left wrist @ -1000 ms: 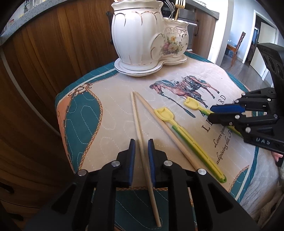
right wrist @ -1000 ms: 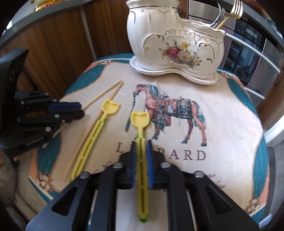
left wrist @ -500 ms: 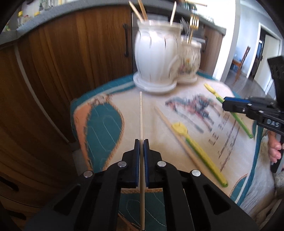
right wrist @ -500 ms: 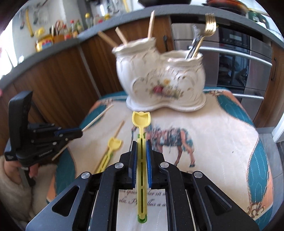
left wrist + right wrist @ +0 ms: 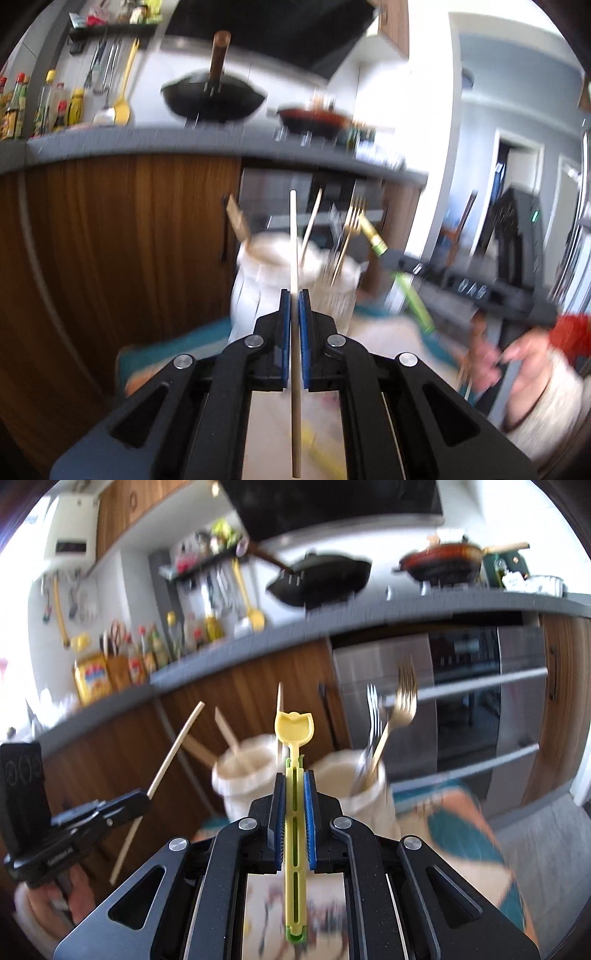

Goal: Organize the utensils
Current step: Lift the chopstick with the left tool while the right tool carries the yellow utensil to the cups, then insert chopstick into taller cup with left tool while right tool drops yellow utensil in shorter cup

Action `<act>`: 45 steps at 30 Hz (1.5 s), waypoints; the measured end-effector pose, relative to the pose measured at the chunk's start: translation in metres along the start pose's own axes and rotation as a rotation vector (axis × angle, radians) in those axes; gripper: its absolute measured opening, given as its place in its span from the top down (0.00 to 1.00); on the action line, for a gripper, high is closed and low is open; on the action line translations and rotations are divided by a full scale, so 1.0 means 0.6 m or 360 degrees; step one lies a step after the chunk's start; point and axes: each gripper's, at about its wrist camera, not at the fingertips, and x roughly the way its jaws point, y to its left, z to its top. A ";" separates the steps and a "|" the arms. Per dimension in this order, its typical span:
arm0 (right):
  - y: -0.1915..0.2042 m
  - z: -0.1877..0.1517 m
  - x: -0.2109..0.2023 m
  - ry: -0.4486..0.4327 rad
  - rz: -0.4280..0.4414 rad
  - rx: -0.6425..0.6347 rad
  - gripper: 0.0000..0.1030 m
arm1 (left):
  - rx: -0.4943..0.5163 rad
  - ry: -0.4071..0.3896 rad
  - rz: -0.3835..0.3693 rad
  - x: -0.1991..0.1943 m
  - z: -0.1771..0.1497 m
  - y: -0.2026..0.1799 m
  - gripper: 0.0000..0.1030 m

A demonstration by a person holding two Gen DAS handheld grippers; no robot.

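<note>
My left gripper [image 5: 294, 295] is shut on a wooden chopstick [image 5: 293, 236] that stands upright, raised in front of the white ceramic utensil holder [image 5: 273, 273]. My right gripper [image 5: 294, 775] is shut on a yellow-green plastic spoon [image 5: 294, 731], head up, before the same holder [image 5: 251, 771]. The holder's larger cup has wooden sticks in it, the smaller cup [image 5: 354, 782] has forks. The left gripper with its chopstick shows in the right wrist view [image 5: 122, 808]. The right gripper with the spoon shows in the left wrist view [image 5: 399, 258].
The quilted table cloth [image 5: 461, 834] lies below both grippers. Another yellow spoon [image 5: 321, 454] lies blurred on it. Wooden cabinets [image 5: 129, 240], an oven [image 5: 480, 701] and a grey counter with pans [image 5: 325, 576] stand behind.
Both grippers have lifted their utensils off the cloth, tilted upward and drawn nearer the holder. The views now look at the counter and are blurred by motion.
</note>
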 end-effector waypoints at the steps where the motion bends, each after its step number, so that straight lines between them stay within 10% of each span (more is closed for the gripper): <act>1: -0.003 0.010 0.005 -0.0043 0.0016 0.0008 0.90 | -0.0033 -0.0049 -0.0063 0.010 0.018 0.000 0.96; 12: -0.069 0.055 0.126 -0.0123 0.0063 0.0119 0.90 | -0.0227 -0.0340 -0.0159 0.133 0.100 0.034 0.96; 27: -0.081 0.033 0.170 -0.0098 0.0005 0.0033 0.90 | 0.0152 -0.0527 0.0086 0.179 0.053 -0.014 0.96; 45: -0.052 -0.006 0.153 -0.0115 -0.0107 -0.0135 0.90 | 0.0230 -0.0424 0.0074 0.162 0.018 -0.011 0.96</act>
